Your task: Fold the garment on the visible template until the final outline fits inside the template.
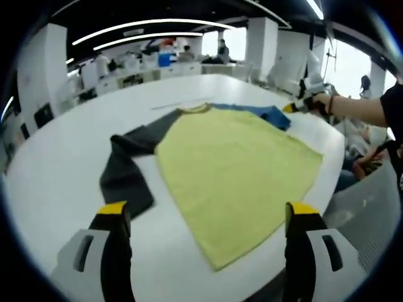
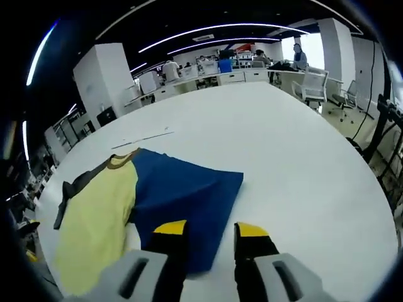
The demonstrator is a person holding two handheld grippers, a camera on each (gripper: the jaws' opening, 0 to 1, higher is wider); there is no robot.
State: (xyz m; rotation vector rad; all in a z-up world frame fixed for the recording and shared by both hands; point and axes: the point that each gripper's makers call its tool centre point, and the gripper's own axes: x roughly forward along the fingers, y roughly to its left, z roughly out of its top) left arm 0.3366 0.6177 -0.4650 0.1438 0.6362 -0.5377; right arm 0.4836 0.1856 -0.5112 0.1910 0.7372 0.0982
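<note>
A yellow shirt point(image 1: 233, 170) lies flat on the round white table point(image 1: 56, 176), with one dark grey sleeve point(image 1: 126, 170) and one blue sleeve point(image 1: 267, 113). My left gripper point(image 1: 208, 211) hovers over the shirt's near hem, jaws wide apart and nothing between them. The right gripper point(image 1: 295, 107), held by a hand, sits at the blue sleeve's end. In the right gripper view the blue sleeve point(image 2: 182, 195) spreads toward me, and its near edge runs into the narrow gap of my right gripper point(image 2: 211, 229). The yellow body point(image 2: 101, 220) lies to the left.
A thin line mark point(image 2: 141, 138) lies on the table beyond the collar. A person's arm point(image 1: 359, 110) reaches in at the right table edge. Office chairs point(image 2: 315, 85) and desks point(image 2: 208, 75) stand beyond the far rim. Bare white tabletop point(image 2: 296, 163) stretches right of the sleeve.
</note>
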